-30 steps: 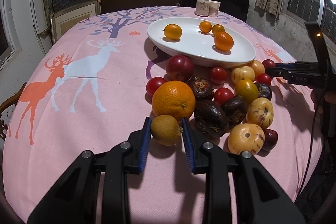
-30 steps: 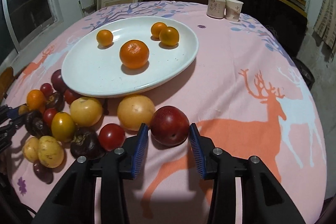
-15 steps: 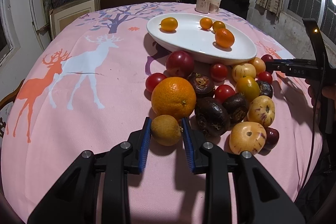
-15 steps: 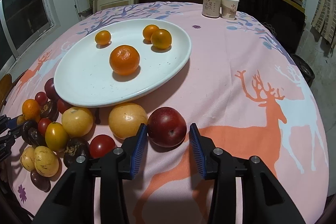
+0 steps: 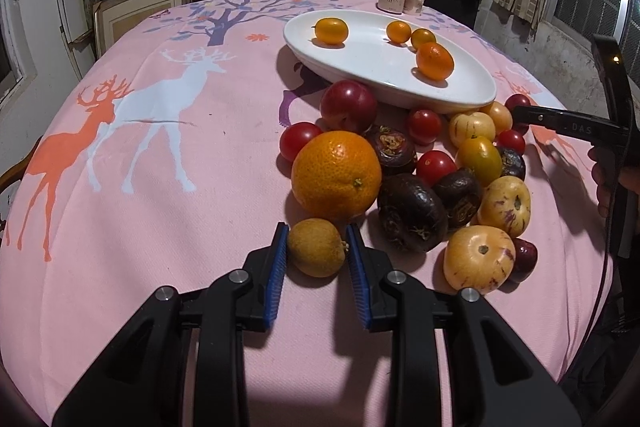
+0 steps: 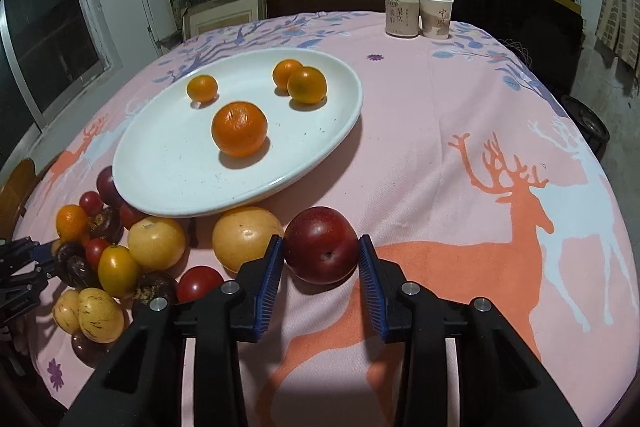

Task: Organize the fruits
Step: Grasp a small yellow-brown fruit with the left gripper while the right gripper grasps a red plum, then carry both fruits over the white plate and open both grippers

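My left gripper (image 5: 316, 243) is shut on a small brown-yellow fruit (image 5: 317, 247) just above the pink tablecloth, in front of a large orange (image 5: 336, 175). My right gripper (image 6: 321, 254) is shut on a dark red plum (image 6: 321, 245), beside a pale yellow round fruit (image 6: 245, 237). A white oval plate (image 6: 168, 171) holds several small oranges (image 6: 239, 128); it also shows in the left wrist view (image 5: 372, 67). A pile of tomatoes, dark purple fruits and yellow speckled fruits (image 5: 460, 187) lies in front of the plate.
A can (image 6: 401, 14) and a paper cup (image 6: 436, 16) stand at the table's far edge. Shelves with boxes and a dark chair back stand behind the table. The right gripper shows in the left wrist view (image 5: 568, 127) at the right.
Both grippers have kept their grip and risen slightly with their fruits. The plum has closed fully between the right pads. The view has tilted up a little.
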The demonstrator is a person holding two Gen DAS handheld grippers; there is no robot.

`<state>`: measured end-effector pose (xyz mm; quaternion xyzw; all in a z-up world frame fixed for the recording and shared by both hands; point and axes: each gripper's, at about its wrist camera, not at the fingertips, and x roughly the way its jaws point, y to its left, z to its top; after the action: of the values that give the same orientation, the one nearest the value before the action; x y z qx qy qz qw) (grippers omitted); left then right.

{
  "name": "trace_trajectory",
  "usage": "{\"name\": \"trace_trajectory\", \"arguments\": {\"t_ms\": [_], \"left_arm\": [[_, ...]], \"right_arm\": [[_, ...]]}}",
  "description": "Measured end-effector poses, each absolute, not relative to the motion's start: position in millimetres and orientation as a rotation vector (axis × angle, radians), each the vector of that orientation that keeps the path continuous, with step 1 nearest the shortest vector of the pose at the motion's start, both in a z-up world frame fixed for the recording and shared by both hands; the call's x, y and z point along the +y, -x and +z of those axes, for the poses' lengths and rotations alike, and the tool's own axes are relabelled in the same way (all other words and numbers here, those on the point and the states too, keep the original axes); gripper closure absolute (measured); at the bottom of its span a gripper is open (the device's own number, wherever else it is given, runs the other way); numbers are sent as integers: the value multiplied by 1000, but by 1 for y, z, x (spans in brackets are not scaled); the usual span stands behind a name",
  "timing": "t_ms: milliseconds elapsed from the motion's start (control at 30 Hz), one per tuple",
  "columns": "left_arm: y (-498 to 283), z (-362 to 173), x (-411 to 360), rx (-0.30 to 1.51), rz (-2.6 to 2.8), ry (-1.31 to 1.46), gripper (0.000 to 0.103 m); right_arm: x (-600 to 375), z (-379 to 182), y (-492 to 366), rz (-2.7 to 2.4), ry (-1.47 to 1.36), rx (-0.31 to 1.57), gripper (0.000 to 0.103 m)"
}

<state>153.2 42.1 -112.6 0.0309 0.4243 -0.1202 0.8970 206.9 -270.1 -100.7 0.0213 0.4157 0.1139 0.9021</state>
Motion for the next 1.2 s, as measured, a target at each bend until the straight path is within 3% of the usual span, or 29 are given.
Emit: {"name": "trace_trajectory", "arguments": {"t_ms": [633,933,1200], "left_arm": [[-139,-108,54,864,-234,17,74],[-135,-66,39,776,-286,3,74],[-192,-36,-5,758,-327,-44,74]], "right_arm": [[-278,-76,-146,335,-161,797,65],[-278,-58,-148,346,-165,748,65],[-269,-31,-190,366,-167,695,65]]}}
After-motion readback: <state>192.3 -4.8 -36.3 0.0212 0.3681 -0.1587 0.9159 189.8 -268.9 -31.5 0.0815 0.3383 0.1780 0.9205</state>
